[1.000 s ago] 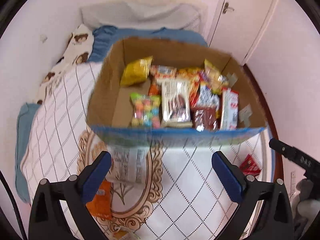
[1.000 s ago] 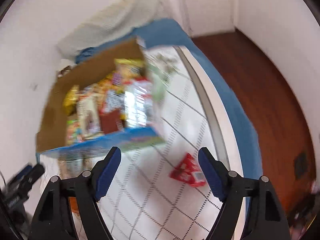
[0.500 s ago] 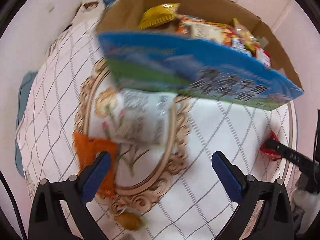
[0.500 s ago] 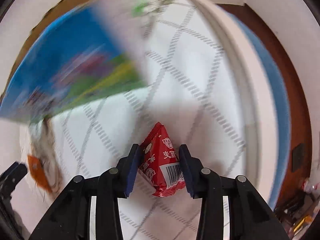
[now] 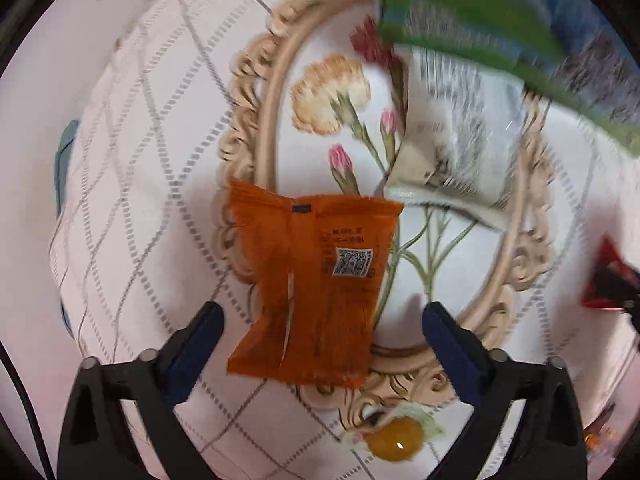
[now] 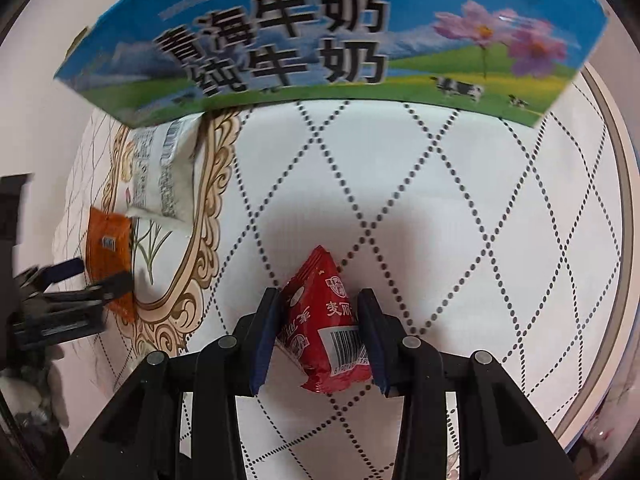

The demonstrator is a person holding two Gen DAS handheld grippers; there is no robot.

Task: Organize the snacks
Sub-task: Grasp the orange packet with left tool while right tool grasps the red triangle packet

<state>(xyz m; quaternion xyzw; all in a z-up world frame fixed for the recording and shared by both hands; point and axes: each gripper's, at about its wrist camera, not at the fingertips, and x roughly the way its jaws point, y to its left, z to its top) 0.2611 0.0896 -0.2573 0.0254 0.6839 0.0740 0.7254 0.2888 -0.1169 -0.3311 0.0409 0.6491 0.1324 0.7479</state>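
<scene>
Right gripper [image 6: 320, 332]: jaws clamped on the red snack packet [image 6: 326, 320], which rests on the white quilted cover [image 6: 460, 216]; left gripper [image 5: 320, 340]: jaws closing, pads astride the orange snack packet [image 5: 316, 280] but not yet pressing it; a white packet [image 5: 456, 148] lies beyond, partly under the blue milk carton box [image 6: 320, 36] at the far side; a yellow wrapped sweet [image 5: 396, 444] lies near the left gripper.

Beneath me lies a white quilted bedspread [image 6: 420, 208] with dotted diamond lines; its ornate oval frame [image 5: 276, 92] encloses printed carnations [image 5: 332, 92].
</scene>
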